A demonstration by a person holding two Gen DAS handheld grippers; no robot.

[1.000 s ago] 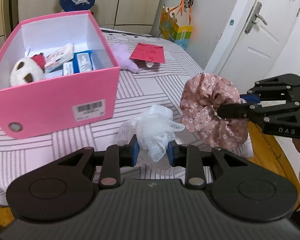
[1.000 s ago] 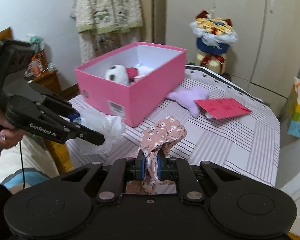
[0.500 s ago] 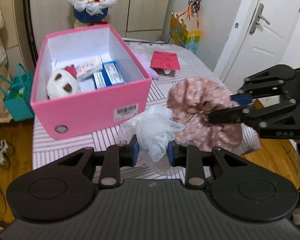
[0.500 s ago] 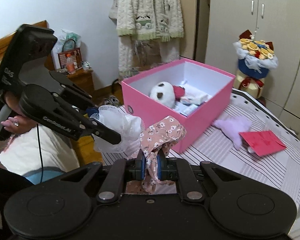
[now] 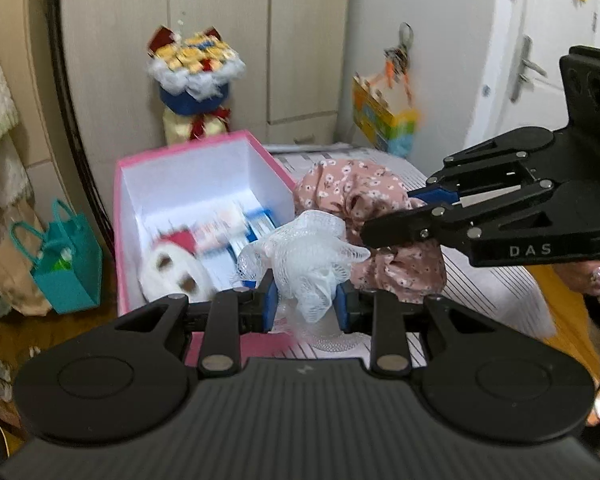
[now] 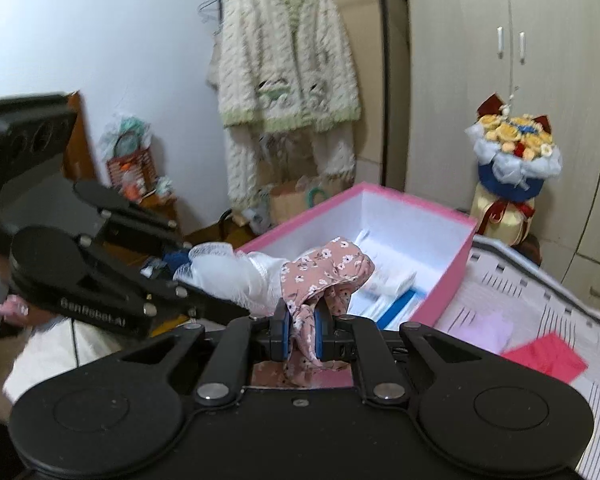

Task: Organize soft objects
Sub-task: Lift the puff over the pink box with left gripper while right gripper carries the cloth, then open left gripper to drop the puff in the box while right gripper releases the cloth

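My left gripper (image 5: 305,304) is shut on a white mesh bath puff (image 5: 308,252) and holds it in the air at the near rim of the pink box (image 5: 204,152). My right gripper (image 6: 302,334) is shut on a pink floral fabric cap (image 6: 324,268), also lifted over the box's near rim (image 6: 300,224). In the left wrist view the right gripper (image 5: 374,232) pinches the cap (image 5: 352,192) just right of the puff. The puff (image 6: 224,268) and left gripper (image 6: 220,308) show at left in the right wrist view. The box holds a white plush (image 5: 172,276) and small packets.
The box stands on a striped bed (image 6: 540,292). A lilac soft item (image 6: 488,328) and a red envelope (image 6: 548,356) lie on the bed right of the box. A flower bouquet (image 5: 194,76), a teal bag (image 5: 68,264) and wardrobe doors stand behind.
Both grippers have risen and moved toward the pink box, carrying the puff and the cap with them. They now hang at the box's near rim, close together.
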